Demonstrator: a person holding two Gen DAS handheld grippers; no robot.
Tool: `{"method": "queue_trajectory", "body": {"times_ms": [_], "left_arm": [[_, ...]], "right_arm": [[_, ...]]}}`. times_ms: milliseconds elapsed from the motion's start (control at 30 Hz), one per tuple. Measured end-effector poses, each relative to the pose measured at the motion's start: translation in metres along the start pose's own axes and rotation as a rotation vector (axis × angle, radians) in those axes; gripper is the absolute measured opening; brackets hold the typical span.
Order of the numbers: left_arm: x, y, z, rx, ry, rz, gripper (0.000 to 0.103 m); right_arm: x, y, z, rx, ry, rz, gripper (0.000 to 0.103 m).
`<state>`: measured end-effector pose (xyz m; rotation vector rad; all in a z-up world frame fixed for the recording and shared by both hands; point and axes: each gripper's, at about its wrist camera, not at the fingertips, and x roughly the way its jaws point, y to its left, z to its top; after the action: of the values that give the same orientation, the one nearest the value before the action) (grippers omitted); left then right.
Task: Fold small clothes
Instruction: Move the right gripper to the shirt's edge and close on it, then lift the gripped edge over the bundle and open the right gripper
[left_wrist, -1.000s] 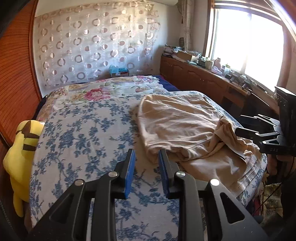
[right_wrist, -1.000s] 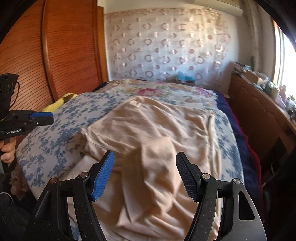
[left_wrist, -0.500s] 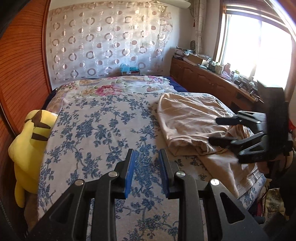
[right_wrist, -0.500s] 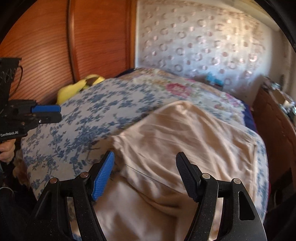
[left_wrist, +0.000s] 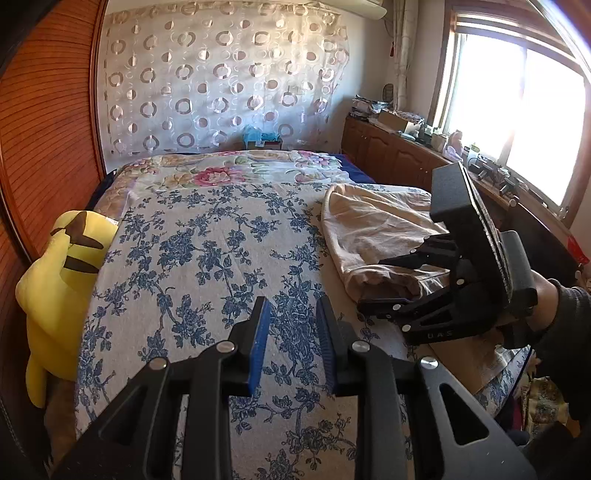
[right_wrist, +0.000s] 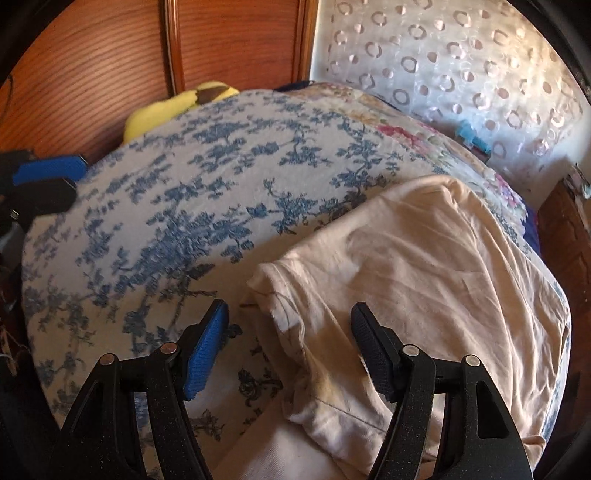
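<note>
A cream garment (right_wrist: 424, 258) lies crumpled on the right side of the bed; it also shows in the left wrist view (left_wrist: 373, 232). My right gripper (right_wrist: 288, 347) is open, its jaws straddling the garment's near folded edge; in the left wrist view it (left_wrist: 369, 280) reaches into the cloth. My left gripper (left_wrist: 293, 339) is open with a narrow gap, empty, above the bare bedspread (left_wrist: 207, 266) left of the garment.
A yellow plush toy (left_wrist: 59, 288) sits at the bed's left edge against the wooden wall (left_wrist: 44, 129). A wooden cabinet (left_wrist: 402, 155) with clutter runs under the window on the right. A patterned curtain (left_wrist: 221, 81) hangs behind the bed.
My right gripper has moved down and left to the garment's near edge. My left gripper has swung left, away from the garment. Both jaw gaps are unchanged.
</note>
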<state>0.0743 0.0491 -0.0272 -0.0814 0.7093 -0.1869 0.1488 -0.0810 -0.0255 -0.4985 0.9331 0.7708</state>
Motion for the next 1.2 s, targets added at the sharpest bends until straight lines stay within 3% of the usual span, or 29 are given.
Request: {"method": "queue_trajectory", "body": {"times_ms": [67,133,167,200,233,333,467,600,800,1067,1133,1200], "left_arm": [[0.001,0.000,-0.001,0.000,0.001,-0.002,0.025],[0.002,-0.001,-0.001,0.000,0.005,-0.003,0.025],[0.002,-0.001,-0.002,0.001,0.006,-0.003,0.025],[0.002,-0.002,-0.002,0.003,0.006,-0.005,0.025],[0.002,-0.003,-0.002,0.005,0.005,-0.007,0.025],[0.004,-0.004,-0.003,0.009,0.008,-0.011,0.025],[0.004,-0.006,-0.003,0.011,0.008,-0.019,0.025],[0.004,-0.010,-0.003,0.016,0.008,-0.026,0.025],[0.006,-0.017,-0.003,0.025,0.015,-0.037,0.025],[0.013,-0.030,-0.006,0.052,0.037,-0.052,0.025],[0.015,-0.036,-0.007,0.062,0.042,-0.058,0.025],[0.017,-0.040,-0.008,0.068,0.045,-0.062,0.025]], "right_arm": [[0.002,-0.001,-0.001,-0.001,-0.003,0.002,0.058],[0.001,-0.005,-0.001,0.002,-0.007,0.009,0.035],[0.001,-0.005,-0.001,-0.002,-0.008,0.022,0.010],[-0.001,-0.004,-0.001,-0.023,-0.013,-0.004,0.003],[-0.004,-0.003,-0.001,-0.038,-0.028,-0.050,0.003],[-0.028,-0.018,0.004,-0.003,-0.111,-0.073,0.002],[-0.068,-0.069,0.013,0.103,-0.200,-0.136,0.002],[-0.094,-0.125,0.017,0.198,-0.232,-0.213,0.002],[-0.104,-0.200,0.017,0.304,-0.209,-0.341,0.002],[-0.084,-0.254,-0.002,0.427,-0.101,-0.468,0.002],[-0.082,-0.263,-0.011,0.455,-0.074,-0.521,0.010],[-0.085,-0.260,-0.018,0.449,-0.073,-0.546,0.035]]}}
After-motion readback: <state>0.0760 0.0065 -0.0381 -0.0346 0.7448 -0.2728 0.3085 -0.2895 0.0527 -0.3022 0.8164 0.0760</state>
